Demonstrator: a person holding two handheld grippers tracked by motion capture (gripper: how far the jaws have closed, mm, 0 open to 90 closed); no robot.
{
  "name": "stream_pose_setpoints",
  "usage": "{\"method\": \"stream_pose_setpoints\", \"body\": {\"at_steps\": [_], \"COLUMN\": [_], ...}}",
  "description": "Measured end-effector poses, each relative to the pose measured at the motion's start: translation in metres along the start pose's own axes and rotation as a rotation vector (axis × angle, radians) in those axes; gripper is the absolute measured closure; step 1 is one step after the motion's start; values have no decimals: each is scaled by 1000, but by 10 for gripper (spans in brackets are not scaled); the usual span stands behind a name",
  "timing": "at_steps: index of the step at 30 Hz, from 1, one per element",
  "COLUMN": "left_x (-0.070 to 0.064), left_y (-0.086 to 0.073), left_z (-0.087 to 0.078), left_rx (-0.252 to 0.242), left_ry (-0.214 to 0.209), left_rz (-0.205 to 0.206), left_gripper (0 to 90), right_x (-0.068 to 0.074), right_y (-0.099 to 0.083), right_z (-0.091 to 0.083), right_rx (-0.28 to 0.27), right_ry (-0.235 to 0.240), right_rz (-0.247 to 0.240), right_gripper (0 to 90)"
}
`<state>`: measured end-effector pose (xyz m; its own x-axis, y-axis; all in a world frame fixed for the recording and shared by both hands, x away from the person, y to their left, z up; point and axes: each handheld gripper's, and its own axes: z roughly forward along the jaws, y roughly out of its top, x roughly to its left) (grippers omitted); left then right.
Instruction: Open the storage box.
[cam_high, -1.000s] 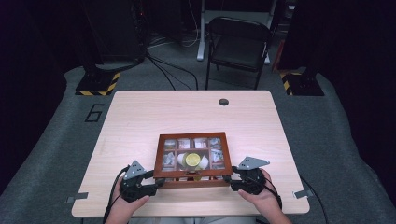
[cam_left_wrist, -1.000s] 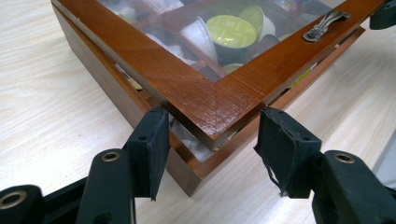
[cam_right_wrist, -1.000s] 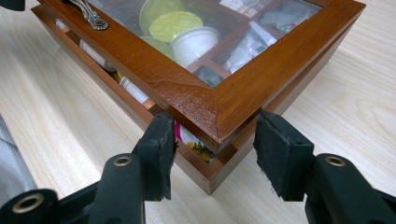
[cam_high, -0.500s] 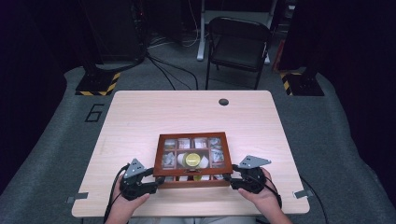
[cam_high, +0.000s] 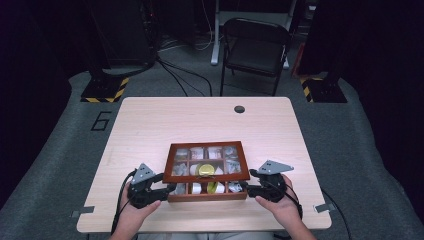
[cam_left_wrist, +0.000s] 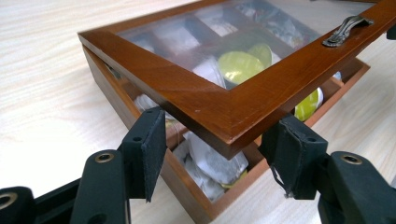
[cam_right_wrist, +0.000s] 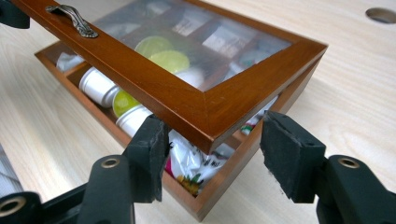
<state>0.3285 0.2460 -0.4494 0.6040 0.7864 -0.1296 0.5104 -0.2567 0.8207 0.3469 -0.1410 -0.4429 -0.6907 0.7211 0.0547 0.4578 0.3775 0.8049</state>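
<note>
With both grippers' jaws wide under its corners (gripping nothing), the raised lid (cam_left_wrist: 210, 100) could slip and slam onto the box (cam_high: 180, 196).

A wooden box (cam_high: 207, 170) with a glass lid sits near the front of the surface (cam_high: 150, 125). The left gripper (cam_high: 167, 189) and right gripper (cam_high: 245, 186) flank its front corners, apparently touching it.

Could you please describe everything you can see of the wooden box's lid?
The lid is a reddish-brown wooden frame around a clear pane, with a small metal handle on its front rail. It is raised slightly above the box, with the left gripper and right gripper under its front corners.
</note>
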Motion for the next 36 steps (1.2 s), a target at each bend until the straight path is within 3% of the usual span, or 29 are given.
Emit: {"method": "stream_pose_setpoints", "body": {"at_steps": [3,13,36], "left_x": [3,7,22], "left_y": [5,32,71], "left_z": [-2,-5,-8], "left_rx": [-9,-51,-95], "left_ry": [-6,33,20], "left_rz": [-18,23,28], "left_gripper": [405,403,426], "right_x": [-2,-9,-22], "right_y": [7,31,70], "right_z": [-3,-6,-4], "right_rx": [-15,-60,-100], "right_ry": [-8,-9,-16], "right_rz": [-4,15,32], "right_gripper": [407,405,419]}}
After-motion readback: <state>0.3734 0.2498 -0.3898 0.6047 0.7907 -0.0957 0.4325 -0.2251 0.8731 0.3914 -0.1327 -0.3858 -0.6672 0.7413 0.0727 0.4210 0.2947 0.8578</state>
